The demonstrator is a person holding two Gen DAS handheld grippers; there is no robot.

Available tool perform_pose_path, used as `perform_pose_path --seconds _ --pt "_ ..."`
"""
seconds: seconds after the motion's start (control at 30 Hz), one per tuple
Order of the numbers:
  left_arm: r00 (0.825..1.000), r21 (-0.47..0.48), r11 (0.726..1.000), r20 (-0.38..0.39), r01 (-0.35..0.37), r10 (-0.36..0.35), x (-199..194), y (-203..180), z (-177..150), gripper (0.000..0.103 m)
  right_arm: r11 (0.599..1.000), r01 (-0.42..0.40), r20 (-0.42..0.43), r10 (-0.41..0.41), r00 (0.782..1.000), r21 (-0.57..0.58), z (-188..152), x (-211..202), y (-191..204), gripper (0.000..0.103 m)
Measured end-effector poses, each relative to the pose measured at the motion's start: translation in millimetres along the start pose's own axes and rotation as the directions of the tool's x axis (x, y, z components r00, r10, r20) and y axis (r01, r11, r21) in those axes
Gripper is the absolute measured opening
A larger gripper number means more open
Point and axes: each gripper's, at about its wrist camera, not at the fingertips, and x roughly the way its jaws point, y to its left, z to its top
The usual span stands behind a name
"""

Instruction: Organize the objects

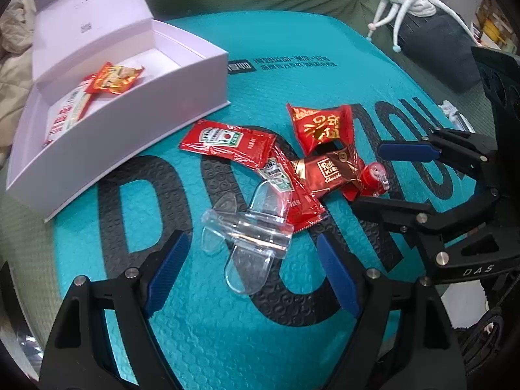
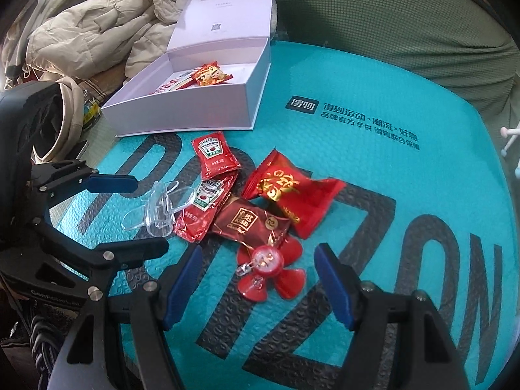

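Both claws hang spread and empty over the teal mat point(image 2: 373, 74). The left gripper point(image 1: 250, 276) straddles the clear plastic clip point(image 1: 243, 237) mid-mat; the right gripper point(image 2: 256, 292) frames the red flower toy point(image 2: 269, 269). The clip seems to overlap a ketchup packet point(image 1: 292, 195), so closing there could drag it along. The white box point(image 2: 195, 110) waits at the mat's far edge.

The left tool point(image 1: 253, 279) points steeply downward, its blue-padded fingers point(image 1: 167, 273) spread wide with nothing pressed between them. The right tool point(image 2: 256, 289) tilts down alongside it, likewise spread and gripping nothing, the two set close together
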Motion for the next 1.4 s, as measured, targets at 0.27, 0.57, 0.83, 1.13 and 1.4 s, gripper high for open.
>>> perform_pose_path --seconds 0.27,0.57,0.83,1.13,1.4 --pt "1.0 0.022 1.0 0.009 0.02 -0.02 8.6 7.2 4.8 0.081 1.0 -0.002 -0.032 0.003 0.999 0.016 -2.8 13.5 -2.0 0.066" --pt "0.994 0.007 0.996 0.07 0.086 -0.087 9.9 11.4 4.5 0.08 0.999 0.015 -0.036 -0.014 0.999 0.035 -3.3 15.4 -5.4 0.051" --pt "0.982 0.015 0.986 0.095 0.164 -0.165 3.3 10.7 -2.5 0.059 0.999 0.016 -0.033 -0.014 0.999 0.038 -7.1 11.7 -3.4 0.035" --pt "0.986 0.015 0.989 0.075 0.15 -0.15 -11.2 -0.6 -25.8 0.059 1.0 -0.011 -0.042 0.011 0.999 0.015 -19.1 3.8 9.1 0.035" --pt "0.991 0.016 0.993 0.052 0.119 -0.12 -19.9 -7.1 -42.6 0.06 0.998 -0.04 -0.047 0.039 0.998 -0.038 -36.0 -6.3 27.2 0.035"
